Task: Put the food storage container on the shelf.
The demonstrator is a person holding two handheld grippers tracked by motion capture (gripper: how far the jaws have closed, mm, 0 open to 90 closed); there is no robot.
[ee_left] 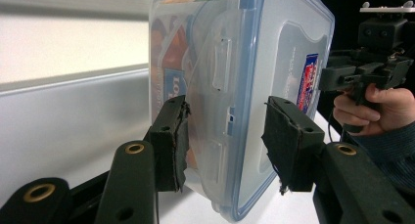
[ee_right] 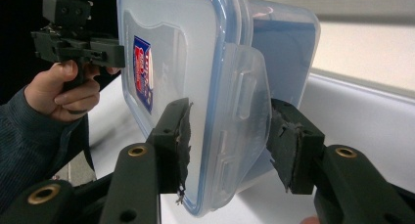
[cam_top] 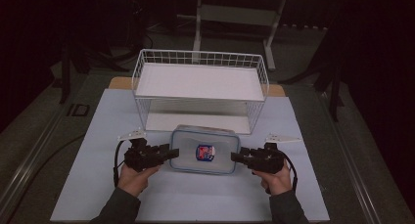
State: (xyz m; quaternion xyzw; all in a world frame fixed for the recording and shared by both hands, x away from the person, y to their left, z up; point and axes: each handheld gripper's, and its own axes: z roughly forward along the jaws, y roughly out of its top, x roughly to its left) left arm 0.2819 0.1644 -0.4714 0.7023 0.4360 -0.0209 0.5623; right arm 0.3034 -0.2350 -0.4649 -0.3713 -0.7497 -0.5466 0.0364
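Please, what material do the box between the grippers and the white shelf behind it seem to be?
The box looks like clear, glossy plastic with a blue-edged lid: its contents show through the wall. The shelf seems white coated wire, judging by its thin grid walls; its flat boards' material is unclear.

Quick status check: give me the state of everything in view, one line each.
Container: lid on, flat on the table in front of the rack.
Rack: upright, both shelves bare.
Left gripper: open, jaws straddling the container's left end, a gap on one side at least.
Right gripper: open, jaws straddling the container's right end latch, gaps visible.
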